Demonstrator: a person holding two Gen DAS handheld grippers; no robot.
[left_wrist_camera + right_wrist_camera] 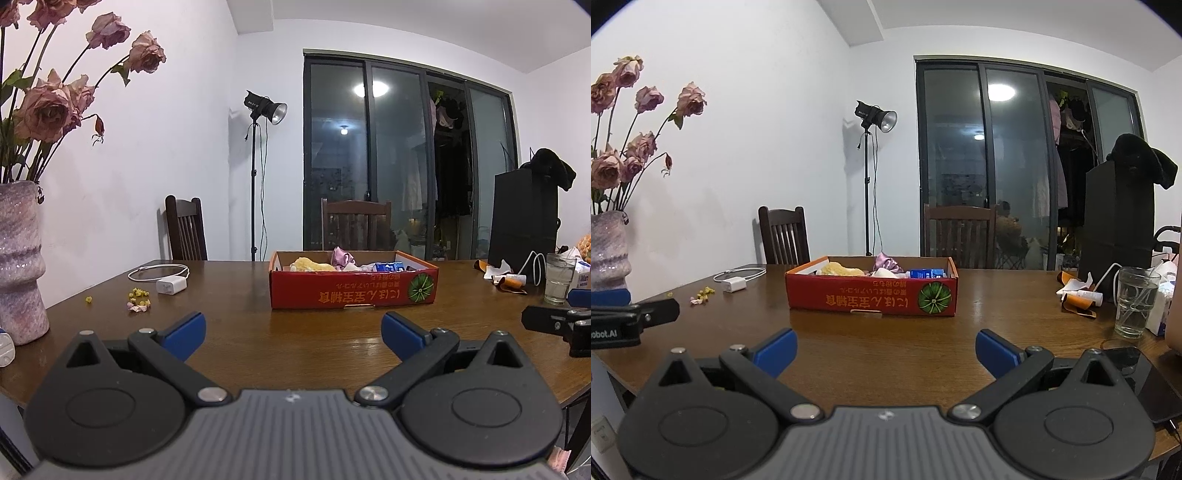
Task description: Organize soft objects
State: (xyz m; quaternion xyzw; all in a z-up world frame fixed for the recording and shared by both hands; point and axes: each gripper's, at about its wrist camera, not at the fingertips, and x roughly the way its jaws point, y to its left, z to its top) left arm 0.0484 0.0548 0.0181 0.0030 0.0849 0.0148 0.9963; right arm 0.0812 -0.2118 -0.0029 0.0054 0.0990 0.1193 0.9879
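Observation:
A low red cardboard box [351, 290] [871, 297] stands mid-table. Inside lie a yellow soft lump [312, 264] [842, 269], a pink satin scrunchie [342, 256] [885, 263], white cloth [884, 274] and a blue packet [388, 266] [925, 273]. My left gripper [293, 334] is open and empty, low over the table in front of the box. My right gripper [886, 350] is open too, nothing between its blue fingers. In the left wrist view the right gripper shows at the right edge [554, 319]. The left gripper pokes in at the left of the right wrist view [635, 315].
A vase of dried roses [20, 258] [607, 254] stands left. A white charger with cable [170, 285] [733, 284] and petal scraps [138, 299] lie nearby. Right: a water glass [559, 277] [1136, 301], tube and wrappers [1078, 297], black bag [1119, 218], phone [1145, 380]. Chairs behind the table.

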